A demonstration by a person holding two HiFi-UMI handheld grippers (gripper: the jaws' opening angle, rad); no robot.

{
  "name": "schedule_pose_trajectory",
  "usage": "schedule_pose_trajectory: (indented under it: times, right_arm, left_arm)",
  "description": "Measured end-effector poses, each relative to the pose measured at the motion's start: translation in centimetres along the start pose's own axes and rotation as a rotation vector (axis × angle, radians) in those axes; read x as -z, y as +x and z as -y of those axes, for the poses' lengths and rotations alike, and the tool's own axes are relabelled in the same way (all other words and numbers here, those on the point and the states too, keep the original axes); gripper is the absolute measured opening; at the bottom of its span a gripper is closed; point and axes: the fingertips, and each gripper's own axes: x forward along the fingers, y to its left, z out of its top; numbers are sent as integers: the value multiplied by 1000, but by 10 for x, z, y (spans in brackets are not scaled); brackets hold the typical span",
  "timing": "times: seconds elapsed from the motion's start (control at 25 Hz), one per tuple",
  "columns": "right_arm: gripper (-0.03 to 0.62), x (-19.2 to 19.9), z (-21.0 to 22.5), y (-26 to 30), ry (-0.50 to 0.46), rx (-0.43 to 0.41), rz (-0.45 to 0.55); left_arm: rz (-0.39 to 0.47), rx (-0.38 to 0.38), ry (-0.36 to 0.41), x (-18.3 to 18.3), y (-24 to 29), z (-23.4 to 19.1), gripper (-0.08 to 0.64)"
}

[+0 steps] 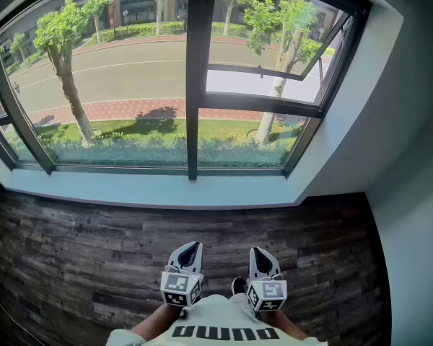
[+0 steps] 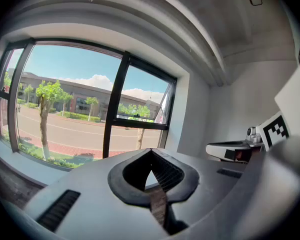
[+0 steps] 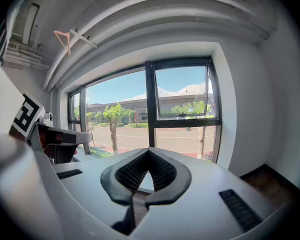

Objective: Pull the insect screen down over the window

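Open wooden floor (image 1: 79, 251) runs from the near side to the far sill (image 1: 166, 191), leaving room to reach forward. At the far side a dark mullion (image 1: 198, 78) splits the window (image 1: 115, 71) into left and right panes. A white wall (image 1: 418, 215) closes off the right.

Rough grey wood-look floor (image 1: 79, 258), matt dark metal window frame (image 1: 199, 78), clear glass

The left gripper (image 1: 192, 248) and right gripper (image 1: 260, 253) sit side by side, jaws closed, empty.
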Motion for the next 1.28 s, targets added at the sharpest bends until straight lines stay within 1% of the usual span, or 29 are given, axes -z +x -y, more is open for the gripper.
schedule_pose_trajectory:
  times: [0.12,0.2,0.44,0.64,0.76,0.88,1.04,1.28]
  right_arm:
    - [6,-1,-3,-1,-1,-5,0]
    - [6,-1,-4,-2,-3,-8,0]
    - [6,-2,-1,1,-10,-7,5]
    - [6,-6,0,7,-5,-26,23]
    - [6,-9,7,13,9,-19,27]
    - [6,-12,21,20,12,-11,28]
    - [6,-24,47,33,-8,-9,40]
    - [6,-44,108,59,-19,-20,56]
  left_arm:
    - [37,6,-22,-7,-2,0,14]
    - [45,-2,-27,-8,-3,-2,14]
    - [7,-7,-22,0,1,-4,14]
    - [8,-12,-17,-1,7,-6,14]
    - [5,-11,-16,-4,16,-6,14]
    - [4,-10,-11,-9,30,-3,14]
    - [5,-19,-2,-20,57,5,14]
    - [15,-26,19,-43,117,34,14]
